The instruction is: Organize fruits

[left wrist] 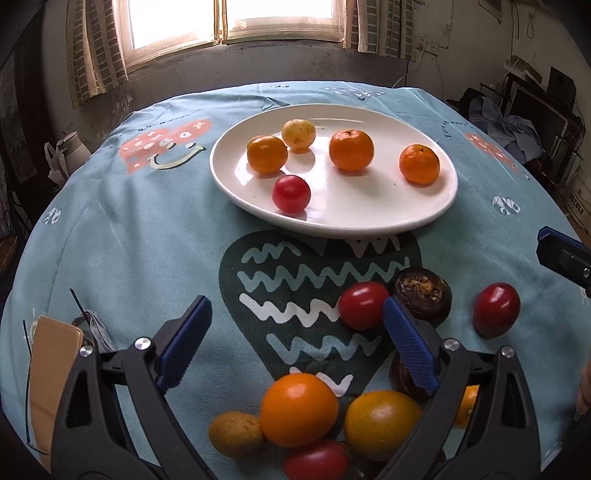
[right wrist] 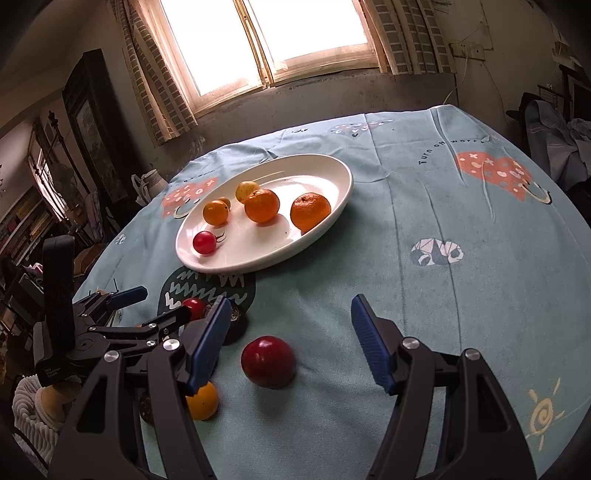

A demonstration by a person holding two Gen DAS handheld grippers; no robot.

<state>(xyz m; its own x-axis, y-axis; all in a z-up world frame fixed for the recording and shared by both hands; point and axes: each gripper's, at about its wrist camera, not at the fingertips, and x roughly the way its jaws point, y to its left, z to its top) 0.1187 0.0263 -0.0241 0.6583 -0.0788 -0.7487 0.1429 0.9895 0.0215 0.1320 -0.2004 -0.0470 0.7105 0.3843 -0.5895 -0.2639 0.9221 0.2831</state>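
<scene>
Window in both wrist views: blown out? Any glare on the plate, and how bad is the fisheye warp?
Left wrist: window clipped white, soft glare streaks on the white plate, tablecloth edge bows hard. Right wrist: window equally blown out, room at left dim, fruit shadows fall toward the camera, corners vignetted black.

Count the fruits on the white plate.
5 on the white plate: red tomato nearest, small orange and yellow fruit left-rear, tangerine centre, another tangerine right.

The left gripper (left wrist: 297, 339) hangs with jaws apart over the tabletop (left wrist: 129, 240); a red tomato (left wrist: 363, 305) sits just beside its right finger, the white plate (left wrist: 334, 170) beyond.
</scene>
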